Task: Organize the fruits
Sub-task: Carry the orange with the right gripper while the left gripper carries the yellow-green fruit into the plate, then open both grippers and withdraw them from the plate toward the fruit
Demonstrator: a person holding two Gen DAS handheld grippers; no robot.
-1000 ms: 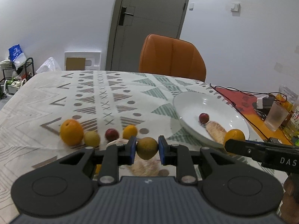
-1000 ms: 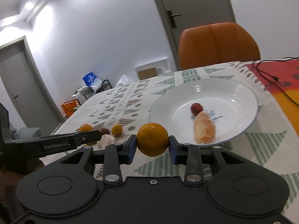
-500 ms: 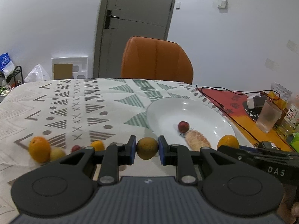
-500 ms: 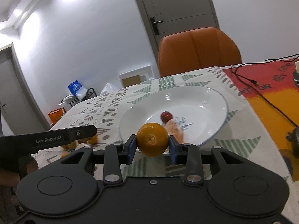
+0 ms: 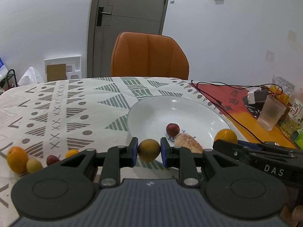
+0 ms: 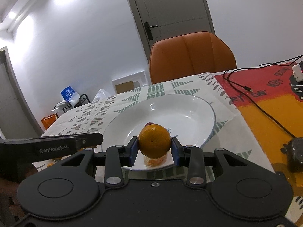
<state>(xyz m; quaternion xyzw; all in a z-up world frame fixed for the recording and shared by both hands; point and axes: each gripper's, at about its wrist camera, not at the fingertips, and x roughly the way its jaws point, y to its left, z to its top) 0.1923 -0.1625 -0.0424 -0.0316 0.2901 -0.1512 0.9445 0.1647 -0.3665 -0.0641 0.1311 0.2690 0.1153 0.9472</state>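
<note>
Now four fruits (image 5: 34, 165) wait outside, two on plate (image 5: 151, 109).

Plate (image 5: 151, 111) right of fruit row (image 5: 34, 160); chair (image 5: 149, 56) behind.

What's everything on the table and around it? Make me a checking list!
Surface: patterned tablecloth.
Job's things: white plate with red fruit and peeled piece; four loose fruits left.
Clutter: plastic cup, adapter.
Grippers: left gripper shut on greenish-brown fruit; right gripper shut on orange.
Cables: black cable across red mat.
Surroundings: orange chair, door.
</note>
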